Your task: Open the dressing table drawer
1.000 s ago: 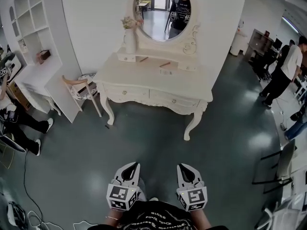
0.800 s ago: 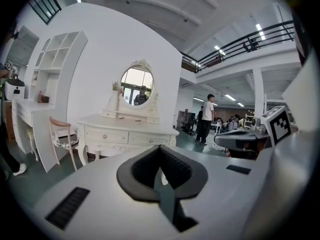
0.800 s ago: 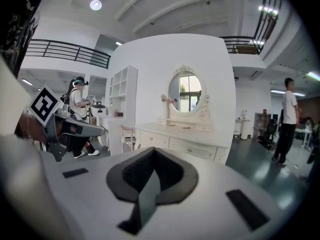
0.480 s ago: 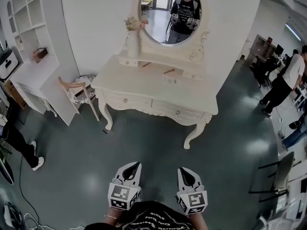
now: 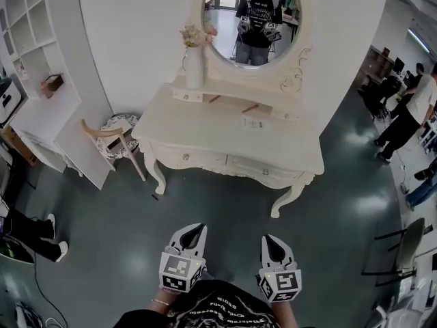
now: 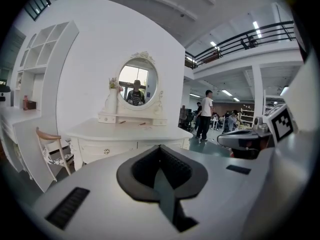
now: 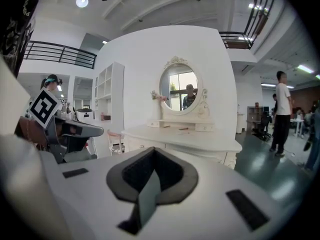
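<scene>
A cream dressing table [image 5: 225,132] with an oval mirror [image 5: 256,19] stands against the white wall ahead. Its front holds a left drawer [image 5: 188,158] and a right drawer [image 5: 265,171], both closed, each with a small knob. My left gripper [image 5: 196,228] and right gripper [image 5: 270,239] are side by side low in the head view, over the dark floor and well short of the table. Both point at it, shut and empty. The left gripper view shows the left gripper [image 6: 160,147] aimed at the table [image 6: 125,134]. The right gripper [image 7: 154,149] faces the table [image 7: 185,136] too.
A vase of flowers [image 5: 194,63] and small items sit on the table top. A wooden chair [image 5: 109,134] and white shelving [image 5: 41,94] stand at the left. People [image 5: 410,111] stand at the right, and legs [image 5: 31,234] show at the far left. A black frame [image 5: 403,248] stands at the right edge.
Both grippers have moved forward over the floor toward the dressing table, which now sits nearer and larger in the head view. Their jaws have stayed shut.
</scene>
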`<state>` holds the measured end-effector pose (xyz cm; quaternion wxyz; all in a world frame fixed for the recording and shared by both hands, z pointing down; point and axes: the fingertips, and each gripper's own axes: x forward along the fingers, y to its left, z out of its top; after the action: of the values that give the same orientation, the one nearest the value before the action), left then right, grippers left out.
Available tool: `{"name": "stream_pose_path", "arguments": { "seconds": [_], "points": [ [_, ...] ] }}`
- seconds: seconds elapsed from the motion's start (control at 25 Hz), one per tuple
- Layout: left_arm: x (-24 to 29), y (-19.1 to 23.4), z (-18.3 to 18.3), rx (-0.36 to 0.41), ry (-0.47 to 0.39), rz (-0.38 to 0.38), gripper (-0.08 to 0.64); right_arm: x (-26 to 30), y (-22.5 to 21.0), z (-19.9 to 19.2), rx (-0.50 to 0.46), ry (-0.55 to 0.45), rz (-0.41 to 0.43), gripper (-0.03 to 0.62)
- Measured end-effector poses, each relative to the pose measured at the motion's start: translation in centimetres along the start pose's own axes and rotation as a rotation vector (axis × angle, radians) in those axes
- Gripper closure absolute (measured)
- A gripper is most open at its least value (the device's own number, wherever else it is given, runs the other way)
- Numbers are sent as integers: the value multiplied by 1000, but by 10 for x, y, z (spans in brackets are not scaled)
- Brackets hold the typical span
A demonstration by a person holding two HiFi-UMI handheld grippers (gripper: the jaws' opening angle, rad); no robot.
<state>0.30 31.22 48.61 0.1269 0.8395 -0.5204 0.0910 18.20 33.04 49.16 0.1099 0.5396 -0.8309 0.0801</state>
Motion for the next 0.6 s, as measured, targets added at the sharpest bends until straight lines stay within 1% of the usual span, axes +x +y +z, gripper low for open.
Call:
{"name": "stream_pose_path", "arguments": {
  "seconds": [0.08, 0.24, 0.4, 0.6],
  "points": [
    [8, 12, 4, 9, 4, -16, 545, 14, 3, 2, 8, 3, -7, 583],
    [26, 35, 10, 4, 5, -42, 545, 43, 8, 9, 11, 4, -8, 583],
    [38, 48, 10, 3, 22, -74, 545, 62, 16, 13, 9, 7, -15, 583],
    [47, 64, 12, 0, 23, -72, 545, 78, 19, 12, 11, 25, -7, 583]
  ]
}}
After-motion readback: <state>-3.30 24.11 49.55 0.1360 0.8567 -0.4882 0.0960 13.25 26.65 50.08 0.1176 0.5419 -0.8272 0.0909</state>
